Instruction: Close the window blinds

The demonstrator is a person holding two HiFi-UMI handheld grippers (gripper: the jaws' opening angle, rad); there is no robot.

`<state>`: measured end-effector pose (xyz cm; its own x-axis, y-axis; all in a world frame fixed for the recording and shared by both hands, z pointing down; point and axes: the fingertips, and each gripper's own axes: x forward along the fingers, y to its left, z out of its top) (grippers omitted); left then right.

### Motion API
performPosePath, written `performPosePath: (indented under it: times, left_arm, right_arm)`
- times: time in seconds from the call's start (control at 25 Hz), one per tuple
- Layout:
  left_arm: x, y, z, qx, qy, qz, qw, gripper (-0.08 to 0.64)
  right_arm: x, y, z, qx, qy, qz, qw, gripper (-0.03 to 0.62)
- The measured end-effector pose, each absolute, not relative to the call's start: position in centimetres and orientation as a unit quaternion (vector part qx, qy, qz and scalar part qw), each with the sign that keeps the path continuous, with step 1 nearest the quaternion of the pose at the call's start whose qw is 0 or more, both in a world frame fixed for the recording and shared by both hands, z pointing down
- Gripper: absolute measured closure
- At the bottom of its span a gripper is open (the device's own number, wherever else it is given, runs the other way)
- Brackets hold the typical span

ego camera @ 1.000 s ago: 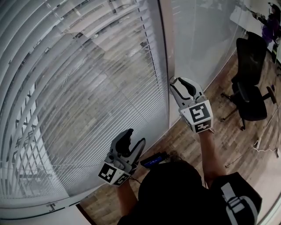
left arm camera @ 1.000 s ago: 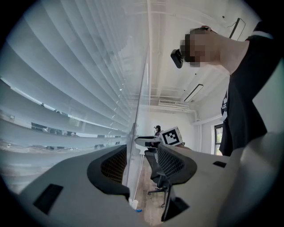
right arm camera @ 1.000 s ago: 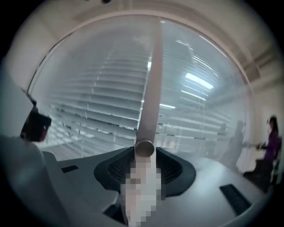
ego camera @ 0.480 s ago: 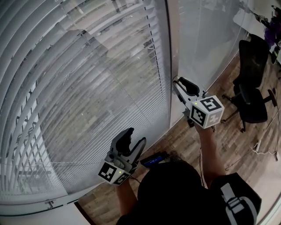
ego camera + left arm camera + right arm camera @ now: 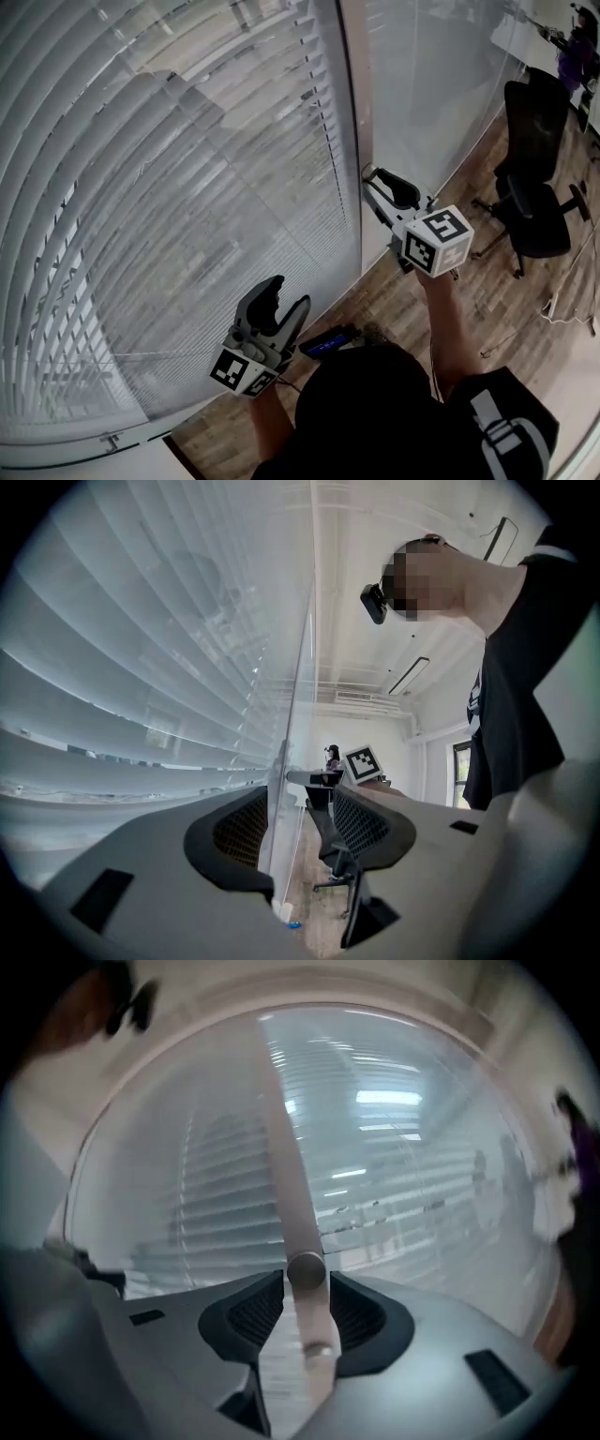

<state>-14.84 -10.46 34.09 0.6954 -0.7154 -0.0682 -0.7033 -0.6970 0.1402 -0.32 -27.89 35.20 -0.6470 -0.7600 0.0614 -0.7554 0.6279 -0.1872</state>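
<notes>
White slatted blinds cover the big window at left, their slats tilted nearly flat, so little of the outside shows. My right gripper is at the blinds' right edge. In the right gripper view a pale tilt wand runs up from between its jaws and fills the gap between the pads. Those jaws have just been opening a little, with the wand still between them. My left gripper hangs lower, open and holding nothing, level beside the blinds.
A window frame post separates the blinds from a glass wall. A black office chair stands on the wooden floor at right. A dark blue object lies on the floor by the window base.
The slats have tilted further shut and hide more of the outside. My right gripper has rolled, its marker cube swinging to the right. The left gripper has stayed put.
</notes>
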Motion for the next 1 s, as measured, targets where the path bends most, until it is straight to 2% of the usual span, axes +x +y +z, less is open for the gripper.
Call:
performPosePath:
  times: [0.08, 0.16, 0.28, 0.4, 0.52, 0.8, 0.92, 1.0]
  left_arm:
    - [-14.8, -10.5, 34.0, 0.920, -0.385, -0.059, 0.051, 0.327]
    - [-14.7, -10.6, 34.0, 0.920, -0.384, -0.058, 0.051, 0.327]
    - [-14.4, -10.5, 34.0, 0.921, -0.382, -0.058, 0.052, 0.327]
    - [-14.3, -10.5, 34.0, 0.921, -0.382, -0.057, 0.052, 0.327]
    - [-14.4, -10.6, 33.7, 0.921, -0.383, -0.057, 0.052, 0.327]
    - [-14.3, -10.5, 33.8, 0.922, -0.380, -0.057, 0.051, 0.327]
    - [-14.2, -10.6, 33.9, 0.922, -0.380, -0.057, 0.051, 0.327]
    - [-14.2, -10.7, 34.0, 0.922, -0.380, -0.058, 0.052, 0.327]
  right_arm:
    - [-0.2, -27.8, 35.0, -0.463, 0.882, 0.034, -0.083, 0.450]
    - [-0.3, -27.8, 34.7, -0.478, 0.860, 0.113, -0.137, 0.448]
    - [-0.7, -27.8, 34.2, -0.475, 0.848, 0.163, -0.170, 0.448]
    - [-0.7, -27.8, 34.1, -0.472, 0.849, 0.159, -0.175, 0.463]
    - [-0.6, -28.0, 34.2, -0.467, 0.872, 0.078, -0.127, 0.463]
    - [0.1, -28.4, 34.8, -0.372, 0.876, -0.282, 0.123, 0.465]
    - [0.1, -28.6, 34.7, -0.336, 0.858, -0.346, 0.179, 0.465]
    - [-0.1, -28.6, 34.9, -0.325, 0.861, -0.345, 0.186, 0.465]
